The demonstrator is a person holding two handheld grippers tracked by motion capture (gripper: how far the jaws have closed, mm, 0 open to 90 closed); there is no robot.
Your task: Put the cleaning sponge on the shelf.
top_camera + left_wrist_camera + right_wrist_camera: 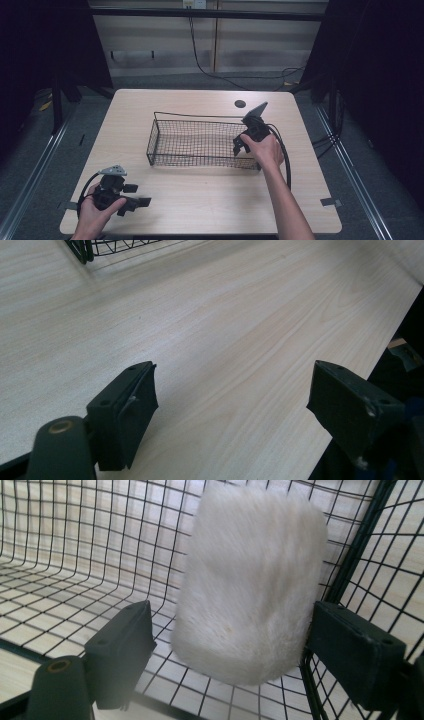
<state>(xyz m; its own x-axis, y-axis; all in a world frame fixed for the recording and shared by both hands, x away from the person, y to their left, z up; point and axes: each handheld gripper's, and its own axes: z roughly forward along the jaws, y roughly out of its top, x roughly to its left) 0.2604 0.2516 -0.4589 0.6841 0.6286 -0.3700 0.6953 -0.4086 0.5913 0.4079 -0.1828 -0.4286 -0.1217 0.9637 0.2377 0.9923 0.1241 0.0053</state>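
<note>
With the white furry block [250, 585] set in the wire basket's [165, 122] right end, the right claw [235, 645] stands open around it, apparently releasing, so withdrawal comes next; the left claw [230, 410] rests open on the worktop's [200, 200] near-left corner.

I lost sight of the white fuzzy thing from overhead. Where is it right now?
The white fuzzy block shows in the right gripper view, inside the black wire basket at its right end, leaning in the corner of the mesh walls, between the right gripper's open jaws.
</note>
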